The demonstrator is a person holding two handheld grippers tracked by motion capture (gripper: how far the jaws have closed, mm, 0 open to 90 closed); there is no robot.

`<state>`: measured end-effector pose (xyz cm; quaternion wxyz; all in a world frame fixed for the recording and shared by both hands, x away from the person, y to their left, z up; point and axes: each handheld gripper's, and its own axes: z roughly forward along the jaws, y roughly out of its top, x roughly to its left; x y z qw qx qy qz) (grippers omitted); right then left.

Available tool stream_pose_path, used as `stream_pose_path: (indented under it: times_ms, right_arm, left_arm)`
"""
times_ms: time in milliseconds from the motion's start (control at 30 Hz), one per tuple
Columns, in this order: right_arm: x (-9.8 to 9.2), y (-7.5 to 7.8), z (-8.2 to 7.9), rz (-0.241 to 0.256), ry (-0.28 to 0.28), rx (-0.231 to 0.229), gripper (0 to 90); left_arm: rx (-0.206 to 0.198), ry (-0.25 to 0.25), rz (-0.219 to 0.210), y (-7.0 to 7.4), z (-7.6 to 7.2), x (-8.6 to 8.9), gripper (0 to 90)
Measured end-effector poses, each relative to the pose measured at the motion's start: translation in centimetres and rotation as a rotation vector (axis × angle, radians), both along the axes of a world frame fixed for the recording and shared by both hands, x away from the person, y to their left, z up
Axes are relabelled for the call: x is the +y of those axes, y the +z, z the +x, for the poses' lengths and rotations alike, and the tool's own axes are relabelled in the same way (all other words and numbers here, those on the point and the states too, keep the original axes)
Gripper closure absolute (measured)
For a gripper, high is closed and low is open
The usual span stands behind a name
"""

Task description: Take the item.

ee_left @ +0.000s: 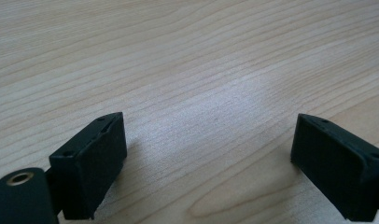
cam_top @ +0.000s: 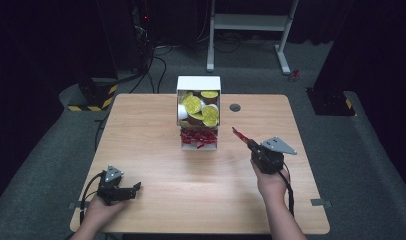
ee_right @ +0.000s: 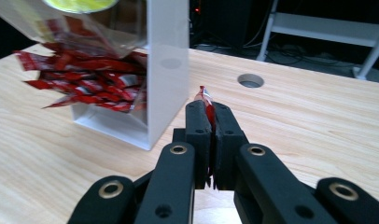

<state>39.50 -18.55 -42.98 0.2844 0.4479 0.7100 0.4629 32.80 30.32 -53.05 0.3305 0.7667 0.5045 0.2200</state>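
From the high view, the right claw (cam_top: 247, 141) was up off the counter (cam_top: 156, 170) just right of the white dispenser box (cam_top: 198, 83), clamped on a red sachet (cam_top: 240, 135) that stuck out toward the box. The box had round yellow-lidded pods (cam_top: 193, 104) in the top part and a heap of red sachets (cam_top: 198, 137) in the bottom tray. The left claw (cam_top: 136, 187) sat way over at the near left corner, low on the counter.

Left gripper view: jaws were wide apart with nothing between them, just bare wood grain (ee_left: 187, 70) underneath.

Right gripper view: jaws were squeezed together on the sachet (ee_right: 206, 100), which poked up out of the tips as a thin strip. The box's white side wall (ee_right: 168, 65) was right beside it, with the sachet pile (ee_right: 85, 79) spilling out of the open front, and a cable hole (ee_right: 250, 80) in the counter further back.

My worry is that the grip looked like it was only on a thin edge of the packet, so a quick swing could let it slide out. Also, moving left from there could clip the box wall and shove the whole thing.
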Motion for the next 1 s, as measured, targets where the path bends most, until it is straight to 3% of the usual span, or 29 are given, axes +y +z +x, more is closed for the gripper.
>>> stream_pose_path:
  times_ms: [533, 1000]
  right_arm:
    - [-0.8, -0.1, 2.5, -0.02, -0.056, 0.004, 87.5]
    - [-0.9, -0.8, 5.4, -0.045, -0.099, 0.043, 87.5]
  left_arm:
    - [-0.003, -0.003, 0.007, 0.0, 0.0, 0.1, 10.9]
    - [-0.001, -0.002, 0.007, 0.0, 0.0, 0.1, 10.9]
